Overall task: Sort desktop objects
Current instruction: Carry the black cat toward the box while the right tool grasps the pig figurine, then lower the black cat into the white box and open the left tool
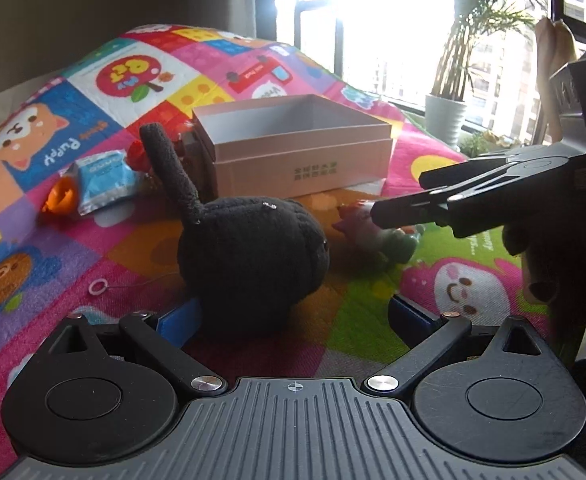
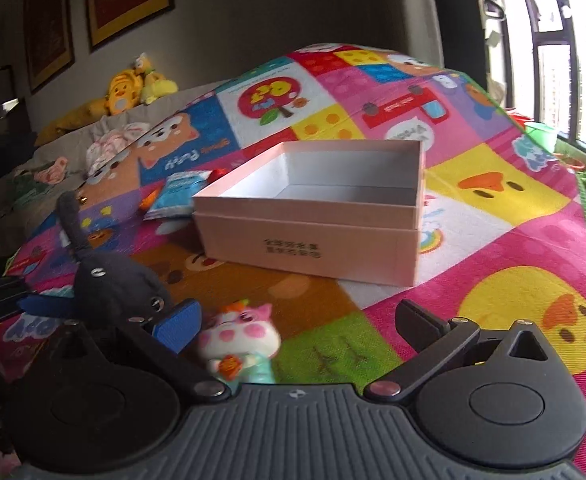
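Observation:
A black plush toy [image 1: 249,256] with one long ear lies on the colourful play mat [image 1: 93,240]. It sits between the fingers of my open left gripper [image 1: 293,316], close against the left blue pad [image 1: 177,320] and apart from the right one. A small pink and white toy figure [image 2: 239,340] stands between the fingers of my open right gripper [image 2: 297,328], close to its left pad. The black plush toy [image 2: 117,288] lies just left of it. An open pink box [image 2: 313,208] stands beyond both toys, with nothing visible inside. From the left wrist view, my right gripper [image 1: 401,196] reaches in from the right over the figure [image 1: 377,236].
A blue packet [image 1: 101,180] and an orange wrapper [image 1: 61,196] lie left of the pink box [image 1: 293,148]. A hand [image 1: 533,280] holds the right gripper. A potted plant [image 1: 445,116] stands by the bright window. Yellow plush toys [image 2: 133,84] sit on a sofa behind the mat.

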The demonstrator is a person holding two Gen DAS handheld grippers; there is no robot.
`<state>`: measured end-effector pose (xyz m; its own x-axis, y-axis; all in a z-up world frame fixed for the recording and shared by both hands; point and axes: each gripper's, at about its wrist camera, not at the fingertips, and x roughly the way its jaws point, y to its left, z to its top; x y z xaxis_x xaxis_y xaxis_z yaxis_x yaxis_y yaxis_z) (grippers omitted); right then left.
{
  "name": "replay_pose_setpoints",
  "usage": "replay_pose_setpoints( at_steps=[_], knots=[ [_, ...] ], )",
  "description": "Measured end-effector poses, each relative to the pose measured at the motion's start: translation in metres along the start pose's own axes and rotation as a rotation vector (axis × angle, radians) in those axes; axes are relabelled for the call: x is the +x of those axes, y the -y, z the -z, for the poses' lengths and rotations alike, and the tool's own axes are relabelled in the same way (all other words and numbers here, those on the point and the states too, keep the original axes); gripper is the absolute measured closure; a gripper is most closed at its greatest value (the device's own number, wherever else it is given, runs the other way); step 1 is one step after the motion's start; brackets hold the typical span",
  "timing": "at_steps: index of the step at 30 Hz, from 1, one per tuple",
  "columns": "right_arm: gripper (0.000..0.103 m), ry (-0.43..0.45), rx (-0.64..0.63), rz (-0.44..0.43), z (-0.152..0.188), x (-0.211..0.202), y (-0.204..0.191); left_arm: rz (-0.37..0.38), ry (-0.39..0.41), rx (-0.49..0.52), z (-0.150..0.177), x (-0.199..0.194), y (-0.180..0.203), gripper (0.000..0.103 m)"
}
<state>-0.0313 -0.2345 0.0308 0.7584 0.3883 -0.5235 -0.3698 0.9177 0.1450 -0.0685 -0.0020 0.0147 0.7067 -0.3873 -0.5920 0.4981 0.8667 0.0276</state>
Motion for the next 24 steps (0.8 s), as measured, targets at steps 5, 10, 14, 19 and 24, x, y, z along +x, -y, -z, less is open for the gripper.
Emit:
replay_pose_setpoints(
  at_steps=[5, 10, 14, 19, 24],
  knots=[
    [0.044, -0.081, -0.099, -0.008, 0.000, 0.016, -0.021, -0.073, 0.002, -0.006, -0.005, 0.003, -0.001, 0.001],
    [0.054, -0.097, -0.129, 0.003, -0.001, 0.003, -0.023, -0.148, 0.000, -0.077, -0.019, 0.016, -0.002, 0.001],
    [0.054, -0.080, -0.114, 0.004, -0.007, -0.025, -0.013, -0.188, 0.000, -0.132, -0.027, 0.027, 0.000, 0.003],
    [0.054, -0.044, -0.064, 0.003, -0.022, -0.059, 0.004, -0.229, 0.005, -0.051, -0.033, 0.029, 0.016, 0.013],
    [0.054, 0.116, -0.067, 0.068, -0.050, -0.098, 0.017, -0.221, 0.166, 0.034, -0.092, 0.011, 0.021, 0.013]
  ],
)
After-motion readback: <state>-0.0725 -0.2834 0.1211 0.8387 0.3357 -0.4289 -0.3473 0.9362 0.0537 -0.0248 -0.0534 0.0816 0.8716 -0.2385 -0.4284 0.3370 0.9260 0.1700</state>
